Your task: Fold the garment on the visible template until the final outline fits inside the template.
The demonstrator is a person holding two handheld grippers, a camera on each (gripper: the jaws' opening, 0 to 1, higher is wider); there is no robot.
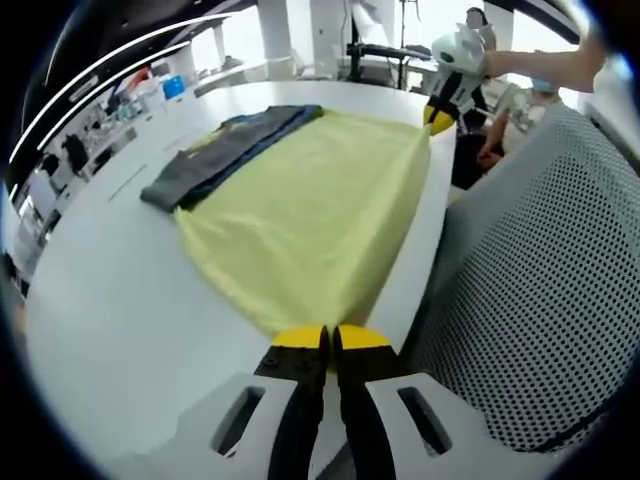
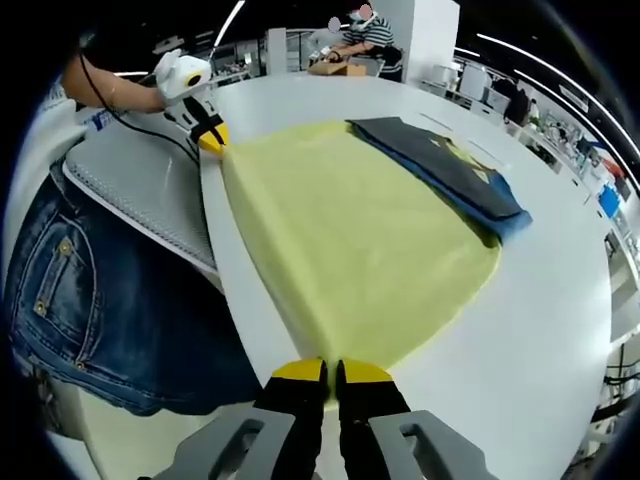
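A pale yellow cloth (image 1: 310, 210) (image 2: 360, 240) lies spread on the white table (image 1: 110, 300) (image 2: 560, 330). Along its far side sits a folded dark grey garment (image 1: 225, 150) (image 2: 440, 160) with a blue layer showing beneath it. My left gripper (image 1: 332, 345) (image 2: 211, 138) has its jaws pressed together on one near corner of the yellow cloth at the table's edge. My right gripper (image 2: 333, 372) (image 1: 437, 118) is shut on the other near corner.
The person holding the grippers stands against the table's near edge, in a dotted grey top (image 1: 540, 280) and blue jeans (image 2: 90, 290). Another person (image 2: 365, 35) sits at the far end. Benches with small items (image 1: 150, 85) line the background.
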